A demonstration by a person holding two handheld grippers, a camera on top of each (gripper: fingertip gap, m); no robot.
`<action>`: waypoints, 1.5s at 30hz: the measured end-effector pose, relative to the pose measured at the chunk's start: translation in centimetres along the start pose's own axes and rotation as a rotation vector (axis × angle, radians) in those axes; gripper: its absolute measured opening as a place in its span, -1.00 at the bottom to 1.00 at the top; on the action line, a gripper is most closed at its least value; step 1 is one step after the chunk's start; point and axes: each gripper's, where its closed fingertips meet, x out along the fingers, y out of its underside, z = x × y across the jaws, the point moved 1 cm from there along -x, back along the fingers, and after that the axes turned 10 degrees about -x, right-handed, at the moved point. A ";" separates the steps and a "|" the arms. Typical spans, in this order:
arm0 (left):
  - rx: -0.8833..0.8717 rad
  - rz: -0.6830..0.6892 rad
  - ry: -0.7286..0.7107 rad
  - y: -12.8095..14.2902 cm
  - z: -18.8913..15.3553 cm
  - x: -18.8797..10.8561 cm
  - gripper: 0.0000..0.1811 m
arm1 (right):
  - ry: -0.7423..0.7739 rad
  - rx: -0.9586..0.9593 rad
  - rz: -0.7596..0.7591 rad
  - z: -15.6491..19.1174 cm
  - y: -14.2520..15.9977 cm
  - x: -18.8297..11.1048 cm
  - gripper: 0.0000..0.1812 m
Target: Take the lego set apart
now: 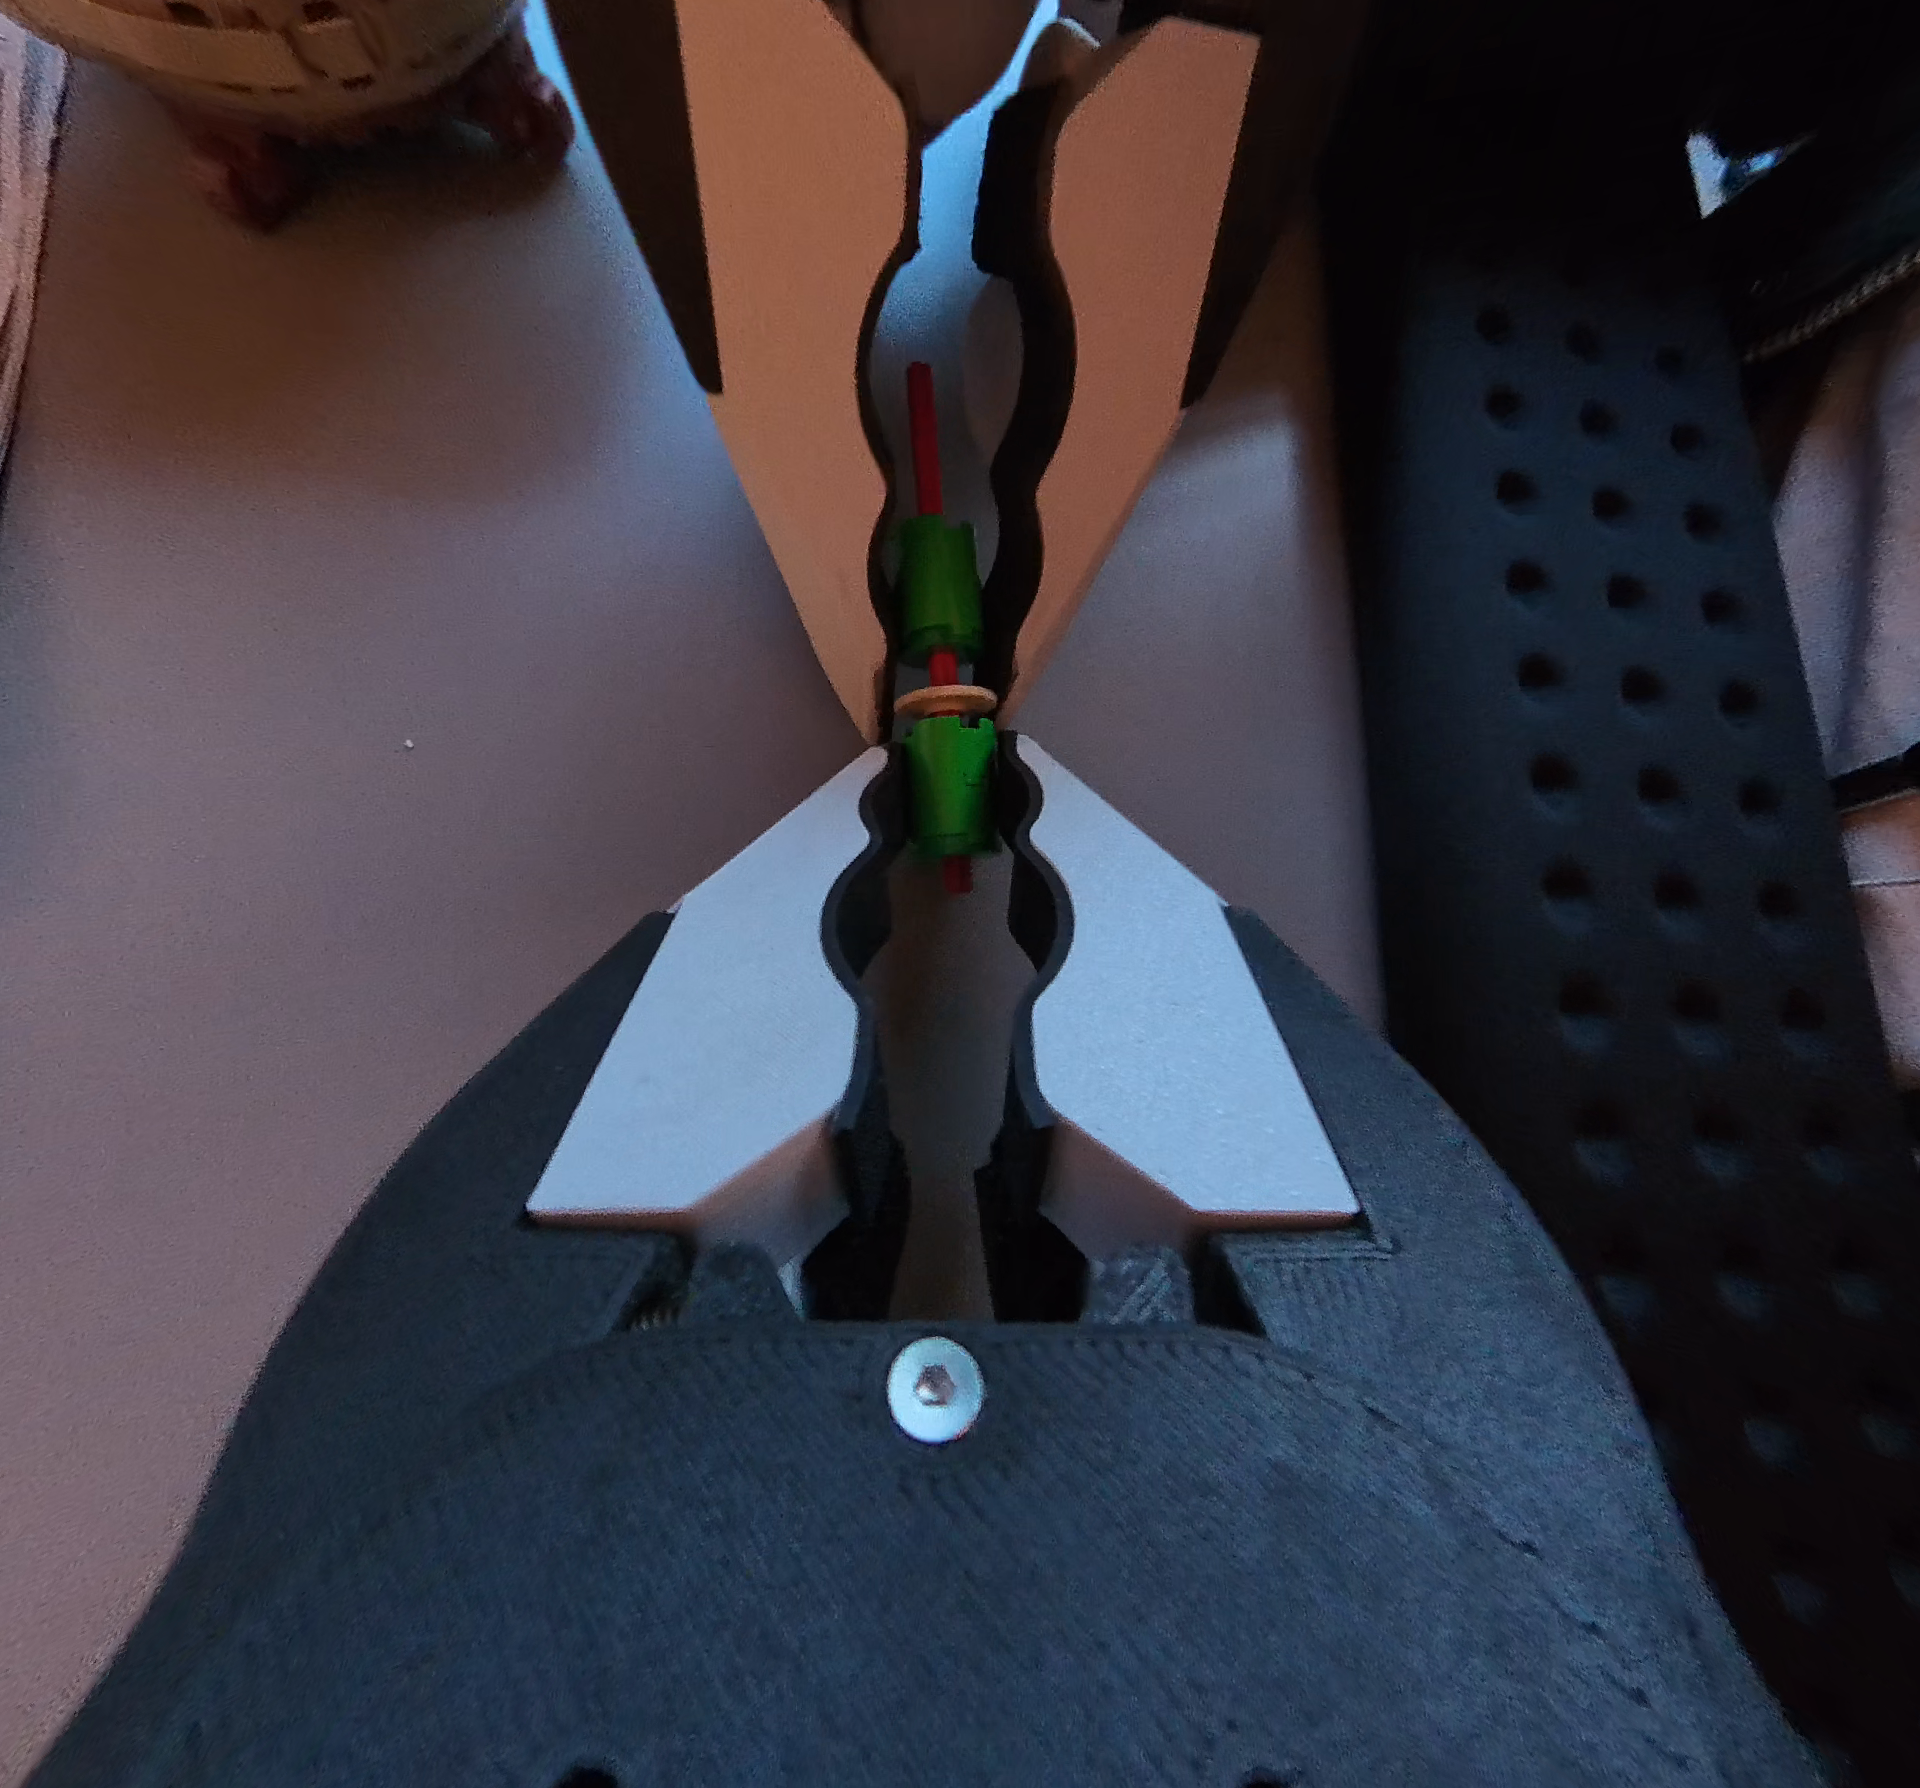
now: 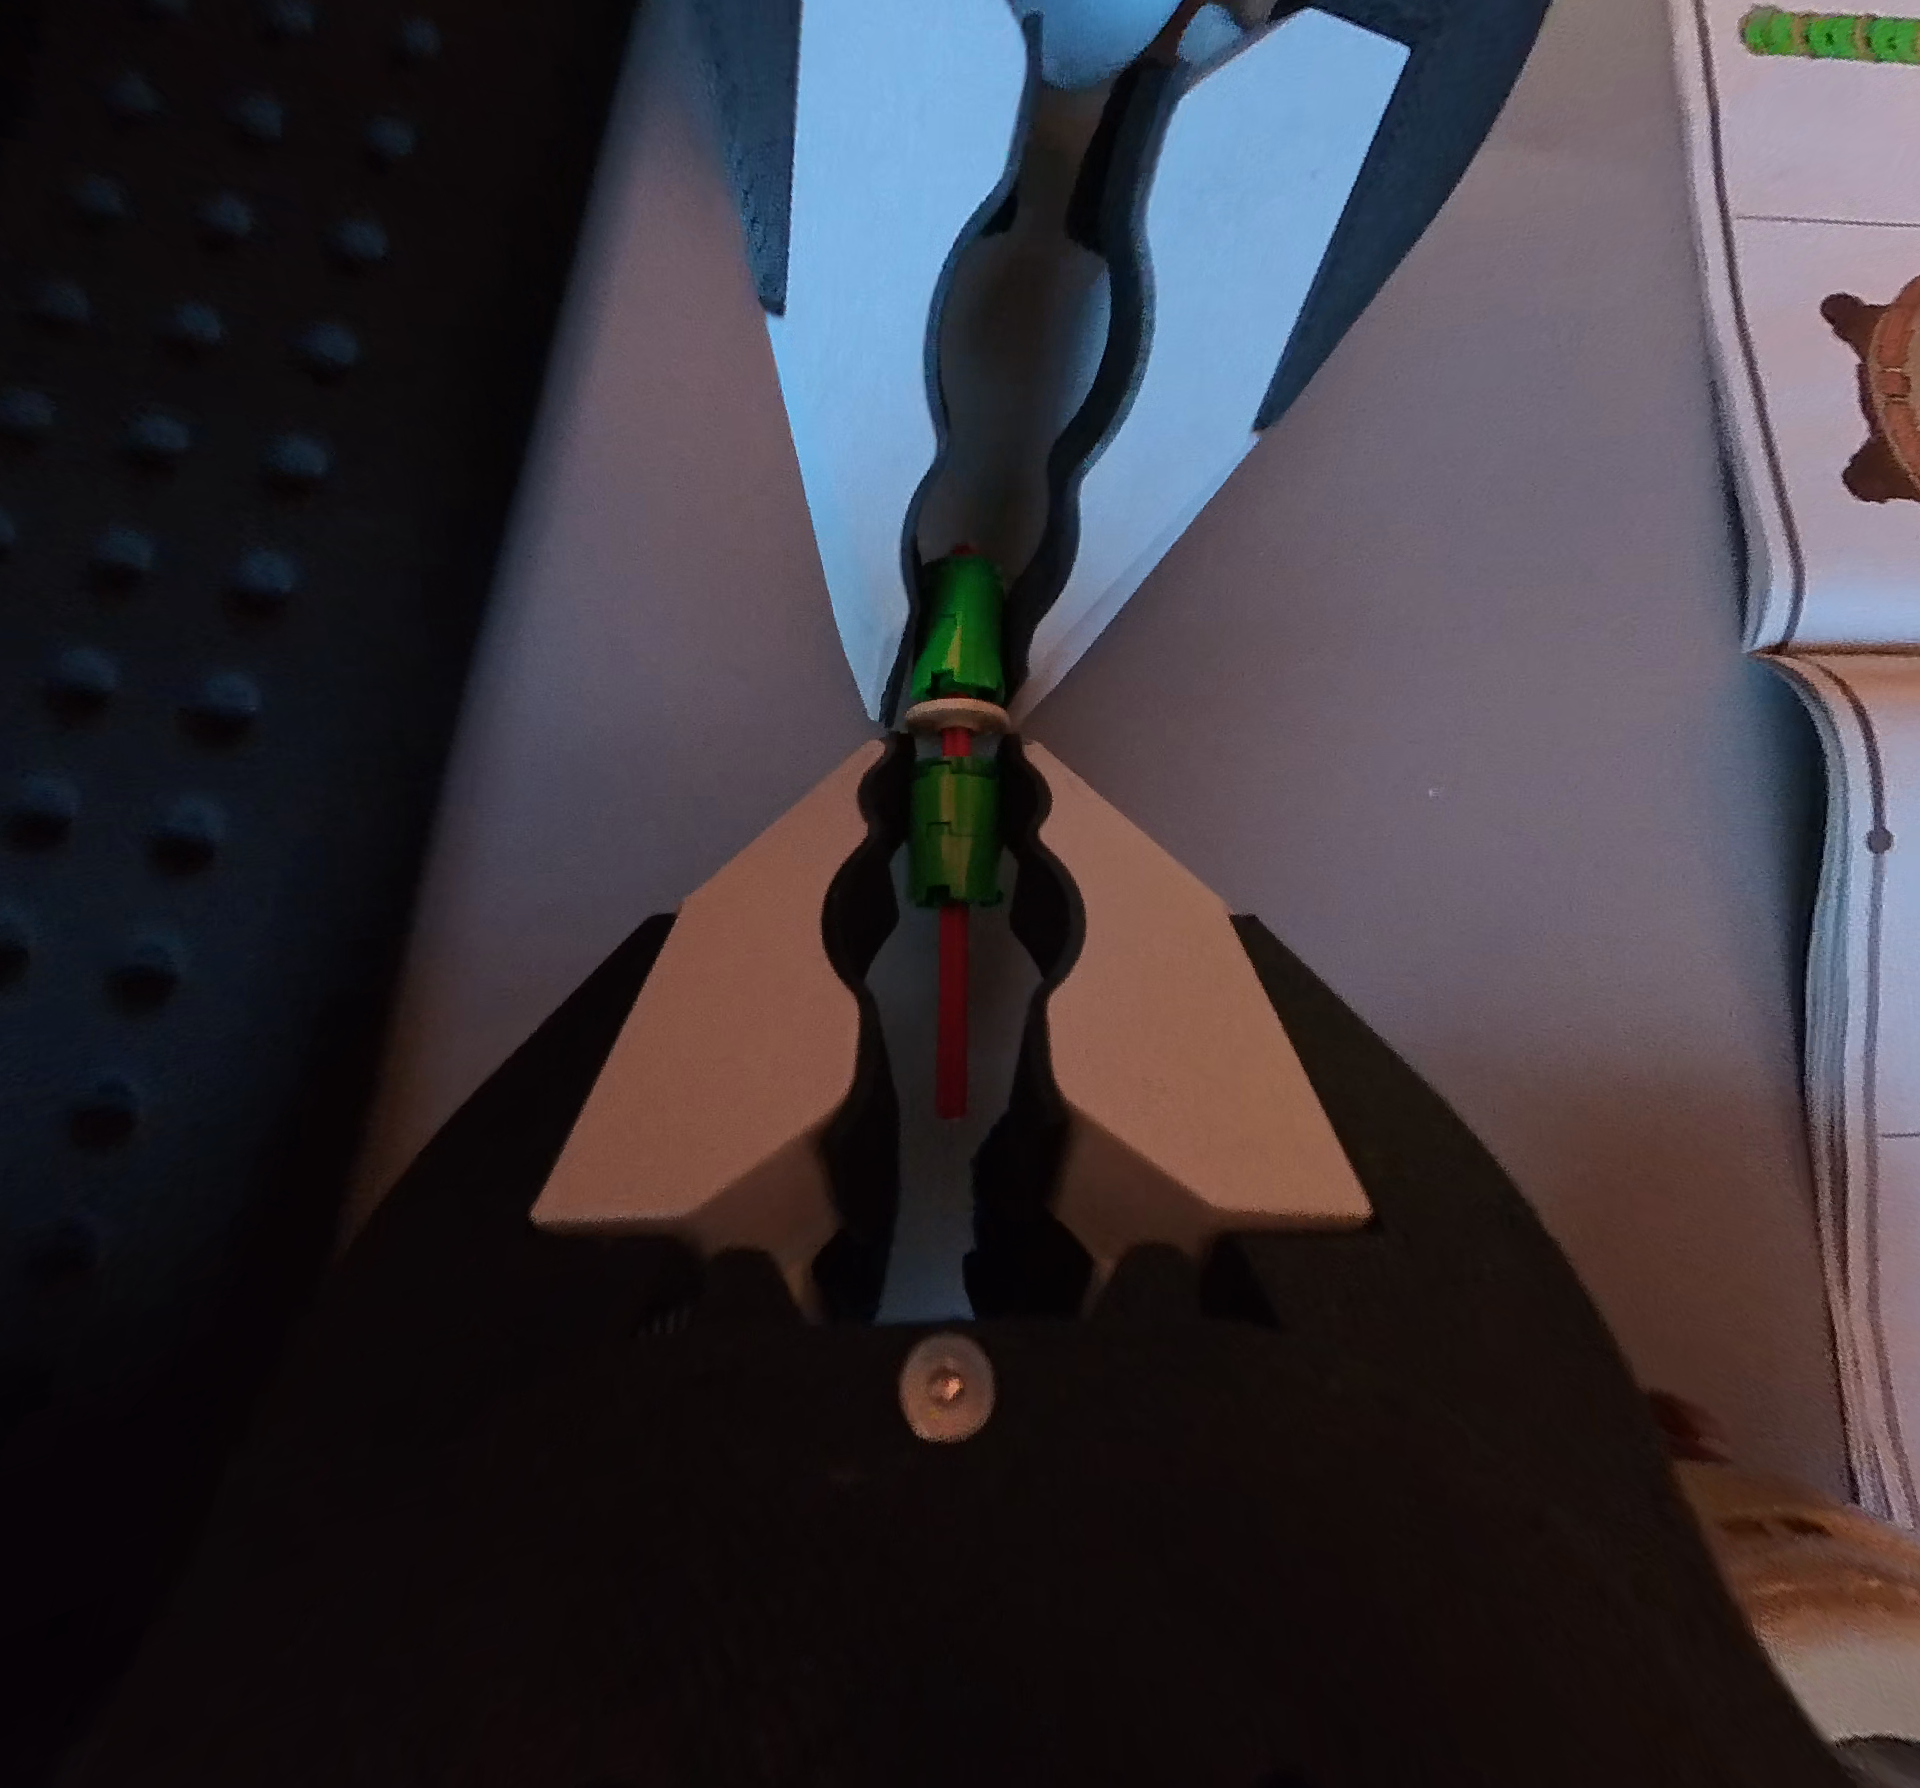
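Note:
A small lego assembly is held between both grippers above the table: a thin red axle (image 1: 921, 434) runs through two green sleeves with a tan disc (image 1: 943, 699) between them. My left gripper (image 1: 951, 762) is shut on the near green sleeve (image 1: 948, 791). My right gripper (image 1: 943, 684) comes in from the opposite side, tip to tip, and is shut on the far green sleeve (image 1: 935, 590). In the right wrist view my right gripper (image 2: 956, 772) grips its green sleeve (image 2: 954, 834), with the red axle (image 2: 948, 1021) sticking back between its fingers. The left gripper (image 2: 951, 694) holds the other sleeve (image 2: 961, 637) beyond the tan disc (image 2: 956, 715).
A beige lego model on dark red feet (image 1: 260, 13) stands on the pale table (image 1: 364, 699); it also shows in the right wrist view (image 2: 1818, 1613). A black perforated mat (image 1: 1621, 699) (image 2: 208, 491) lies beside the grippers. An open instruction booklet (image 2: 1829, 388) lies at the right. Less than 4 cm separates the two grippers' tips.

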 end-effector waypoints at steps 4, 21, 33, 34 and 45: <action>-0.014 -0.031 0.012 -0.4 0.0 -0.2 -0.82 | 0.009 0.006 -0.023 -0.2 -0.1 -0.4 -0.82; -0.025 -0.089 0.042 -1.0 -0.1 -1.3 -0.82 | 0.011 0.040 -0.084 -0.3 -0.1 -1.9 -0.80; -0.036 -0.044 0.087 -0.1 -0.9 -0.8 -0.82 | -0.047 0.062 -0.081 1.0 0.2 -1.3 -0.80; -0.038 -0.039 0.088 0.0 -1.0 -0.8 -0.82 | -0.052 0.065 -0.083 1.0 0.2 -1.2 -0.80; -0.101 -0.011 0.128 0.5 -1.3 -0.8 -0.82 | -0.090 0.096 -0.101 1.5 0.3 -0.7 -0.79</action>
